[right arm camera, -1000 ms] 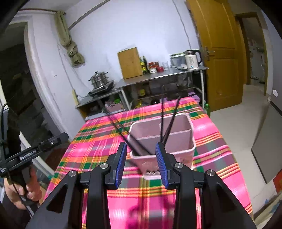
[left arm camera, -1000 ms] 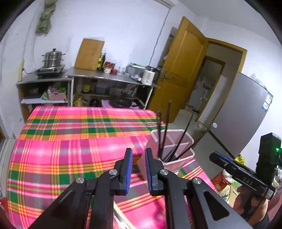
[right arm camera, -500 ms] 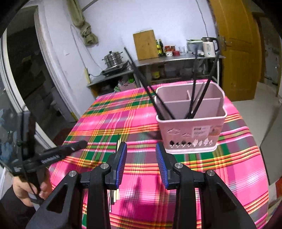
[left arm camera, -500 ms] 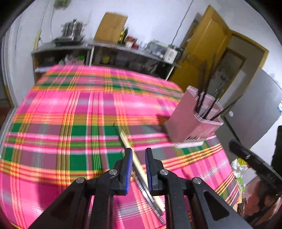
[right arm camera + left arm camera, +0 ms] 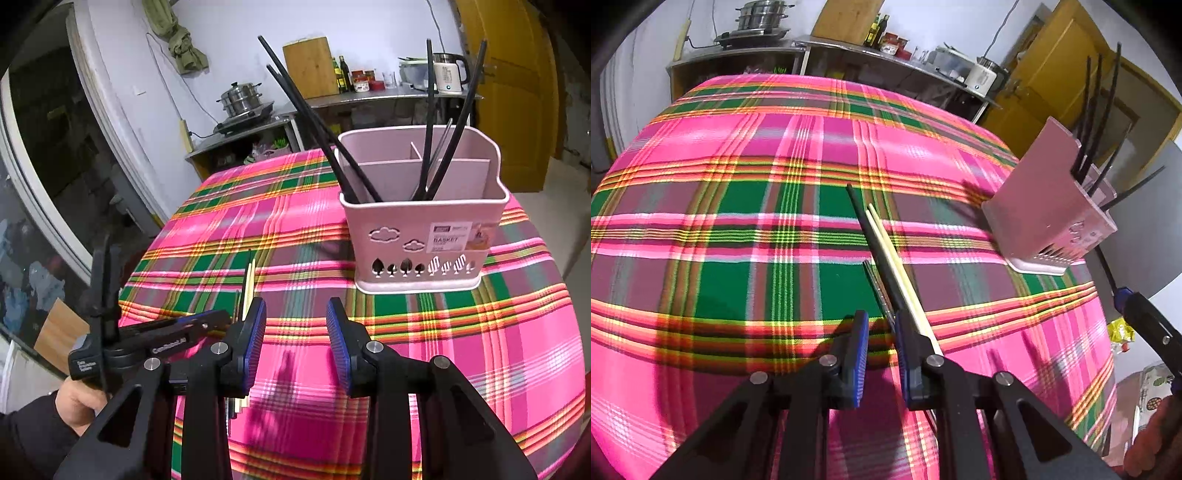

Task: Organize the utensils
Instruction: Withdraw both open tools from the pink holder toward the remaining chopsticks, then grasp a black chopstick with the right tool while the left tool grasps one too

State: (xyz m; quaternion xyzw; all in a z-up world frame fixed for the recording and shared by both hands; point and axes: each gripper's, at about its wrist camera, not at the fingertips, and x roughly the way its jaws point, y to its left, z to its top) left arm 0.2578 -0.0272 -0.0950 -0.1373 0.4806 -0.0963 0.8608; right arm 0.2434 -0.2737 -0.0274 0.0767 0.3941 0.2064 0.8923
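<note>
Plaid tablecloth (image 5: 746,206) covers the table. Pink utensil basket (image 5: 421,236) stands upright toward the far right side, with several black chopsticks (image 5: 432,147) already leaning in its compartments. Loose bundle of chopsticks (image 5: 886,251) lies flat on the cloth, well apart from the basket: pale wooden ones, a black one, maybe a metal pair, all roughly parallel and touching. Left gripper (image 5: 881,354) hangs low over the near end of that bundle, jaws only a narrow gap apart, nothing pinched; the bundle runs under its right finger, not between the pads. Right gripper (image 5: 295,343) sits beside it, jaws wide, holding nothing, facing the basket. Judged step: pick chopsticks off the cloth. To do it well, open the left jaws wider, shift right so the sticks lie between the pads, then drop to cloth level and close near the end. Thin sticks will likely roll or fan; take one pair, not the whole lot.
</note>
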